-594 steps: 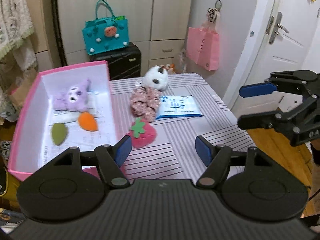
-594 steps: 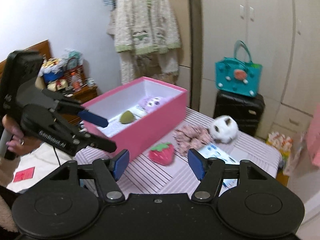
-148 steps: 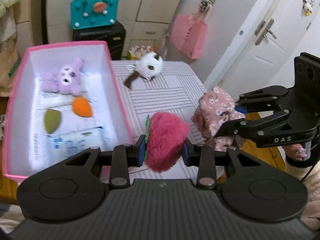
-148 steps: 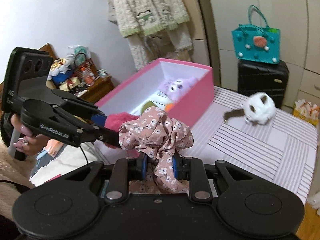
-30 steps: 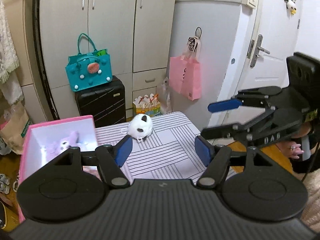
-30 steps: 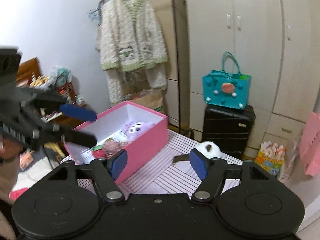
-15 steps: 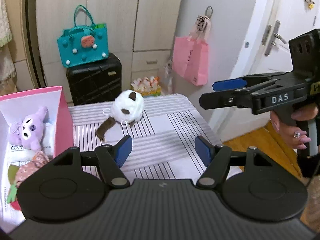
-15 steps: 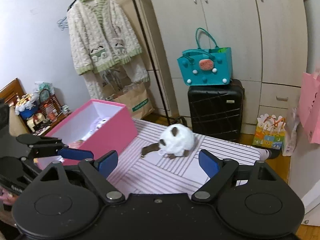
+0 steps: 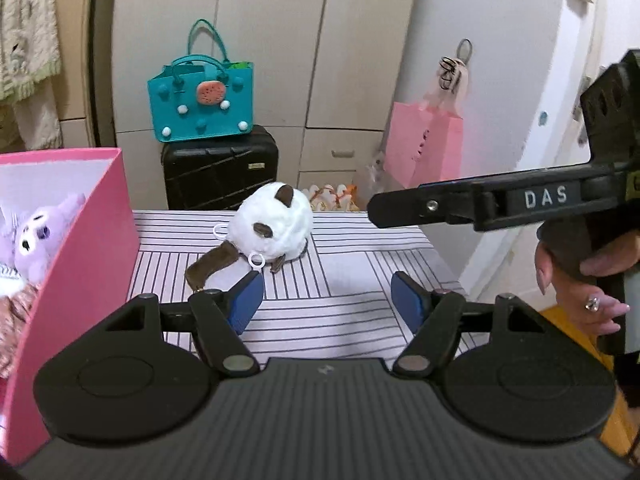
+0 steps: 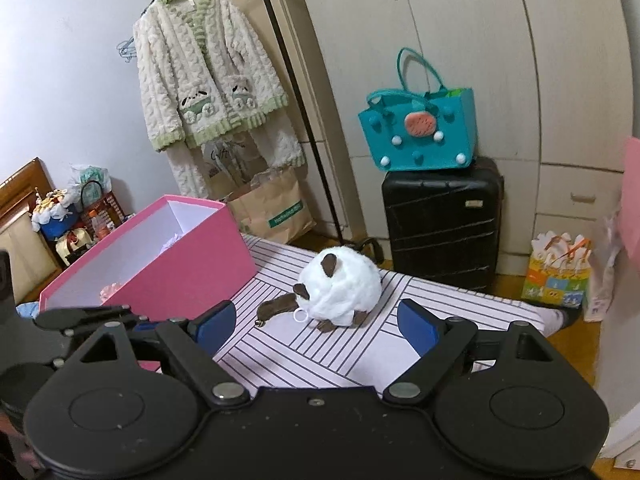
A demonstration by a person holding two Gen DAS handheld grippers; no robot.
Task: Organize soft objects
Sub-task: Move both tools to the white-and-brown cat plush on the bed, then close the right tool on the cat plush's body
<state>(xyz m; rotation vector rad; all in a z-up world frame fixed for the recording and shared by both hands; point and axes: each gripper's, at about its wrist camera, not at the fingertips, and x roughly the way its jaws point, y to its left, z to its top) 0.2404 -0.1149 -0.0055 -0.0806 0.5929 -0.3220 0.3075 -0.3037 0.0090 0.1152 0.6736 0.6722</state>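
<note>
A white round plush with brown ears and a brown tail lies on the striped table, a little beyond both grippers. My left gripper is open with nothing between its blue pads. My right gripper is open wider, and the white plush sits just ahead of its gap. The pink box at the left holds a purple plush and a floral scrunchie. In the left wrist view, a finger of the right gripper reaches in from the right, held by a hand.
Behind the table a teal bag sits on a black suitcase. A pink bag hangs by the door. A cardigan hangs on a rack, with a paper bag below it. The table's right edge is close.
Both grippers have come down and nearer to the white plush, which now looks larger in both views. The right jaws have spread wider. The left jaws stay about the same.
</note>
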